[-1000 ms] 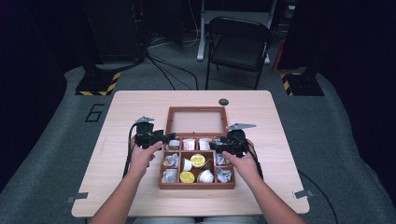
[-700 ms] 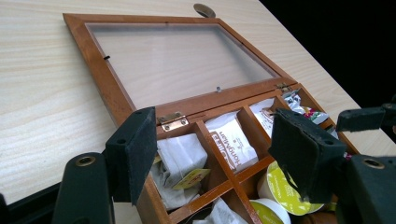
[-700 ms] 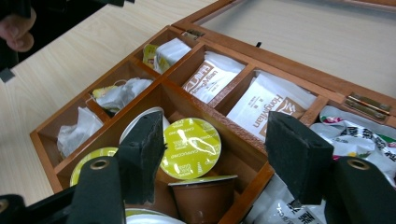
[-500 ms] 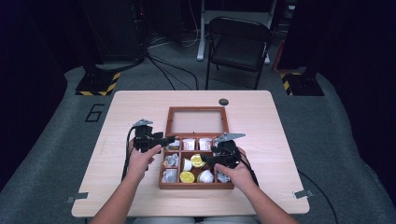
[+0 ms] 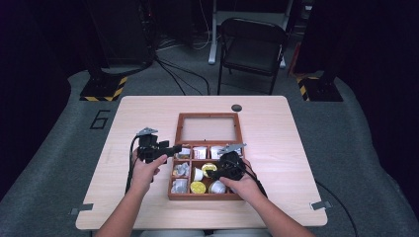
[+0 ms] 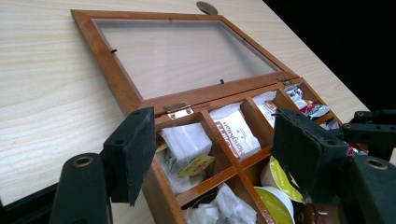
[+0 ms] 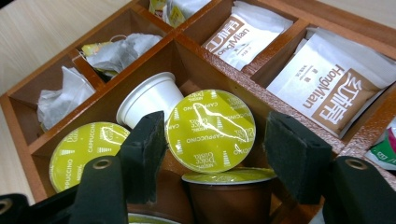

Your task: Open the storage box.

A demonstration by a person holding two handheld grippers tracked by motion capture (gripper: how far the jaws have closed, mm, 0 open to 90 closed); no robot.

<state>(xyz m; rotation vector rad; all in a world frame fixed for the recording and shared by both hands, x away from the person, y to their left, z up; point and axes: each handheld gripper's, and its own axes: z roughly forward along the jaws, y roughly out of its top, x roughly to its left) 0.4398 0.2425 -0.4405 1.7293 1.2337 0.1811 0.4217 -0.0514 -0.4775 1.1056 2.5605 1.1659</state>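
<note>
Between your right gripper's (image 7: 215,156) black fingers sits a capsule (image 7: 211,131) with a yellow-green lid lettered in white. Beyond them lie white sachets (image 7: 327,88) with brown lettering, inside the reddish-brown wooden box (image 7: 205,58) on the pale wood table (image 5: 276,123).

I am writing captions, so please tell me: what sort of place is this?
Probably a lab or studio for recording, not a home: one wooden table on grey carpet, dark surroundings, loose cables on the floor, hazard-striped stand bases and a folding chair.
</note>
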